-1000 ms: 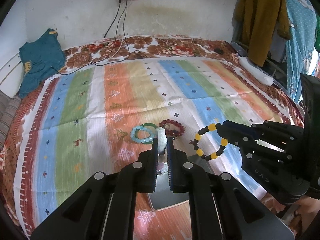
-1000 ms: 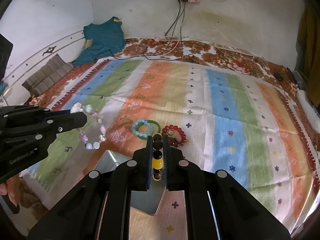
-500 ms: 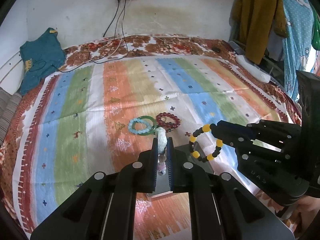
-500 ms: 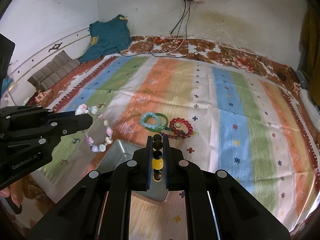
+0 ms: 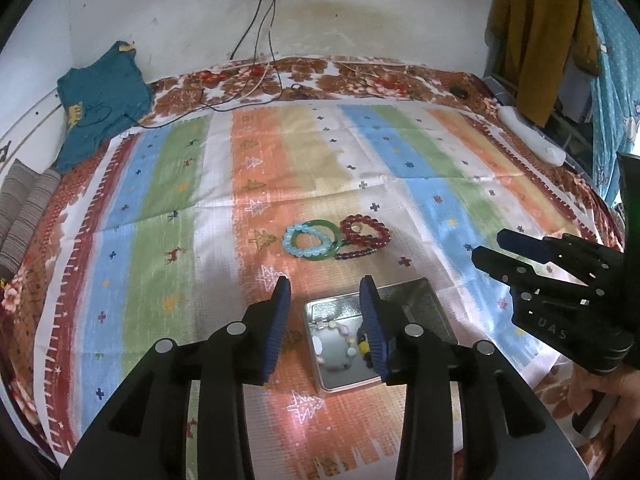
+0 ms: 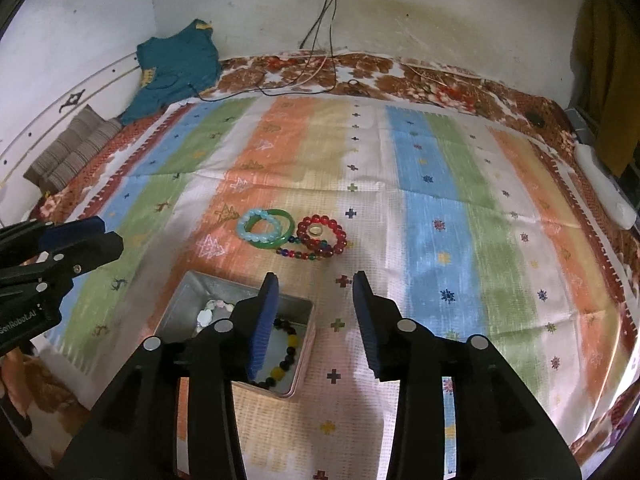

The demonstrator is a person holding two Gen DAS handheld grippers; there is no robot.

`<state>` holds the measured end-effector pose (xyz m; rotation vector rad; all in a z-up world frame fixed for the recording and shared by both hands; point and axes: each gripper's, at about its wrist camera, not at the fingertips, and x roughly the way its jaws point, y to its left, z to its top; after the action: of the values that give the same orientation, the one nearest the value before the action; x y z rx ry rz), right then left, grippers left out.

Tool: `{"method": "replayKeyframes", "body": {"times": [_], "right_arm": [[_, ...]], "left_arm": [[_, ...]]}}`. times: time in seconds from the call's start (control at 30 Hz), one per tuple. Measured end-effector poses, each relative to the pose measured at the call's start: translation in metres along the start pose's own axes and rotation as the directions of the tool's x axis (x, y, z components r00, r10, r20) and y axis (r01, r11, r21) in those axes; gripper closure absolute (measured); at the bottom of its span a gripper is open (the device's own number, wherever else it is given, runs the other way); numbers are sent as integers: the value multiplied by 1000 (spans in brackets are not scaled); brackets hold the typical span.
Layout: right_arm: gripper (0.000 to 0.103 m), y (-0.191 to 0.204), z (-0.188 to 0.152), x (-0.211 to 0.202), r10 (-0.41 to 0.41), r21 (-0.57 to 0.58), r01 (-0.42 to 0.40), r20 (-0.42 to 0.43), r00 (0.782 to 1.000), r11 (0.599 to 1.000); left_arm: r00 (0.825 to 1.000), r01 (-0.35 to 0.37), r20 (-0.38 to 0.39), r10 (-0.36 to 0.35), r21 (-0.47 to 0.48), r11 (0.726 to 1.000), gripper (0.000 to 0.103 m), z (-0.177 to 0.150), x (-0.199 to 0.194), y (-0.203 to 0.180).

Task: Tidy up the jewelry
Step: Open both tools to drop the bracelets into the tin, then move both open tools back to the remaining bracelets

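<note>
A metal tin sits on the striped bedspread. In it lie a pastel bead bracelet and a black-and-yellow bead bracelet. My left gripper is open and empty above the tin. My right gripper is open and empty beside the tin's right edge. Beyond the tin lie a light blue bead bracelet, a green bangle, a red bead bracelet and a strand of dark mixed beads.
A teal garment lies at the far left of the bed, with cables by the wall. A folded striped cloth is at the left edge. A white object lies at the right edge. Clothes hang at right.
Both grippers opened and let go of their bracelets. The pastel bracelet and the black-and-yellow bracelet now lie in the tin.
</note>
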<state>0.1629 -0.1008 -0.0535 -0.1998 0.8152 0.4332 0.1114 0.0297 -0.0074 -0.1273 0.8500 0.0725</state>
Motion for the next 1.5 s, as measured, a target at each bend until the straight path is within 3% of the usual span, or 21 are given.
{"method": "replayKeyframes", "body": {"times": [0.6,0.97,1.5], "right_arm": [[35,-17,16,27,13,56,-9,-71,997,998],[28,-22,23,48,0,69,7,-108,994,998],[21,-27,39,73,7,59,2,-138,990,998]], "left_arm": [[996,-58,-71,54,-52,997,46,13,36,17],[991,-96,-94,94,-21,995,36,19,54,20],[984,-116,-141,113,-16,993,30,36,88,29]]}}
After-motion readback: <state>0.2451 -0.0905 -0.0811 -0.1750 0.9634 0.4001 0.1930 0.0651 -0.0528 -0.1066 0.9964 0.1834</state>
